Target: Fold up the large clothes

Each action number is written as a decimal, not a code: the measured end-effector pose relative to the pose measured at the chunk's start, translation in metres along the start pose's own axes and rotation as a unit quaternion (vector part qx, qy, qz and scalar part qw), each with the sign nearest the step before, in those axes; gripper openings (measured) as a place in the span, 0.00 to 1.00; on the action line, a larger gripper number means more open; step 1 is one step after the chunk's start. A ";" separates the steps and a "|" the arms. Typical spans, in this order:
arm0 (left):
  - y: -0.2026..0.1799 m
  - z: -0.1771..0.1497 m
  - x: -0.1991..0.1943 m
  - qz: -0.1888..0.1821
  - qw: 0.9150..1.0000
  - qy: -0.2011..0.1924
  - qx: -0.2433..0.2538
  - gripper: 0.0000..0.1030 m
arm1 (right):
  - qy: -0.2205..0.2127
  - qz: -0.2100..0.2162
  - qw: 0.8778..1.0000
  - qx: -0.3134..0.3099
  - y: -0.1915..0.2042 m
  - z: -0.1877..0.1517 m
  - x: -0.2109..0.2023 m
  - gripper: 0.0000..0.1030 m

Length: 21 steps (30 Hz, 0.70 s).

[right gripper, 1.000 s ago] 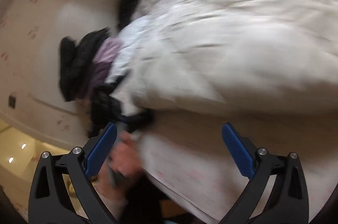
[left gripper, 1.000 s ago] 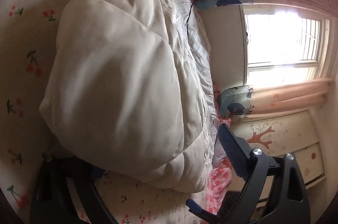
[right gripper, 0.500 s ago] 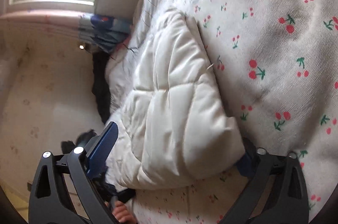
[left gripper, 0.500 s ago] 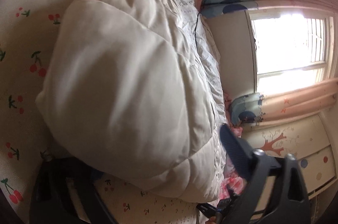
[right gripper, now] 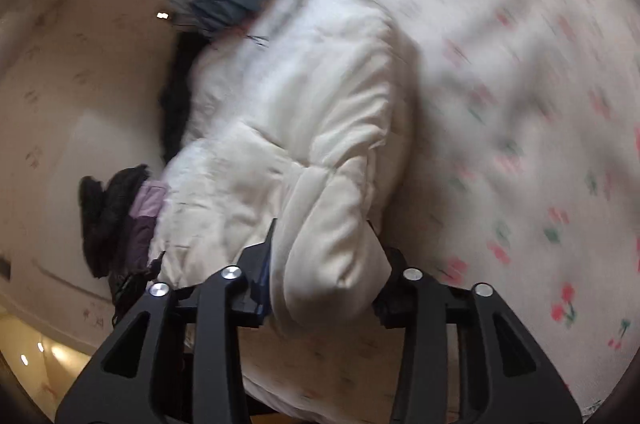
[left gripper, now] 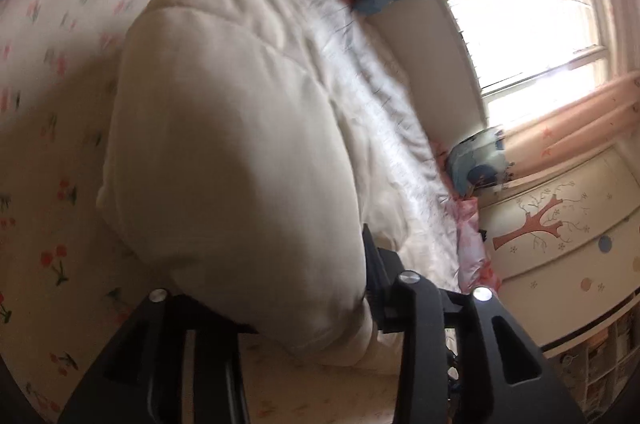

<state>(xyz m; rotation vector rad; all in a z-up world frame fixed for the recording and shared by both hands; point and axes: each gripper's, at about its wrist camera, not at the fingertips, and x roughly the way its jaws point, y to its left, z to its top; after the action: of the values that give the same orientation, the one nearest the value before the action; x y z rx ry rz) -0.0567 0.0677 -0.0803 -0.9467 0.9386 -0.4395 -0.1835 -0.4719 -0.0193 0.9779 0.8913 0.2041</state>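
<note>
A white puffy quilted coat (left gripper: pixel 240 152) lies folded on the cherry-print bed sheet (left gripper: pixel 52 72). My left gripper (left gripper: pixel 280 300) is shut on the coat's near edge; the padding bulges between its black fingers. In the right wrist view the same coat (right gripper: pixel 312 128) lies on the sheet (right gripper: pixel 540 104). My right gripper (right gripper: pixel 324 272) is shut on a thick padded end of the coat. Both views are motion-blurred.
A window (left gripper: pixel 532 36) with peach curtains and a cabinet with a tree picture (left gripper: pixel 560 236) stand right of the bed. Dark and purple clothes (right gripper: pixel 120 216) are piled at the bed's edge. A grey-white duvet (left gripper: pixel 380 112) lies beside the coat.
Both grippers were open around the coat's edge; now both have closed on it. The left gripper has moved in closer to the coat.
</note>
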 end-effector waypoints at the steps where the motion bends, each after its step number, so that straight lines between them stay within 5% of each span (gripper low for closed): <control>1: 0.016 0.001 0.003 -0.011 0.999 0.011 -0.035 0.45 | -0.022 -0.006 1.000 -0.001 0.003 -0.004 -0.011 0.40; 4: 0.028 0.002 -0.004 -0.042 0.997 0.012 -0.056 0.46 | -0.116 -0.063 0.990 -0.040 0.028 -0.008 -0.054 0.43; 7: 0.031 0.004 -0.002 -0.066 0.995 0.001 -0.076 0.61 | -0.172 -0.107 0.971 -0.126 0.089 0.000 -0.062 0.54; 10: 0.023 0.001 -0.001 -0.082 0.994 -0.004 -0.068 0.80 | -0.124 -0.134 0.952 -0.245 0.165 0.008 -0.001 0.61; 14: 0.030 0.003 -0.003 -0.103 0.990 -0.012 -0.100 0.80 | -0.043 -0.167 0.919 -0.354 0.224 0.012 0.124 0.63; 19: 0.044 0.012 0.010 -0.110 0.978 -0.023 -0.174 0.81 | 0.051 -0.270 0.890 -0.365 0.183 0.020 0.256 0.67; 21: 0.047 0.013 0.013 -0.118 0.976 -0.025 -0.182 0.80 | 0.055 -0.273 0.886 -0.370 0.179 0.013 0.253 0.67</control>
<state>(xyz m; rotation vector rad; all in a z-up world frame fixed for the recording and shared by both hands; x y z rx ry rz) -0.0415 0.0904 -0.1228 -1.4071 0.8792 -0.4495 0.0288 -0.2457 -0.0170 -0.0134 1.0434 0.1008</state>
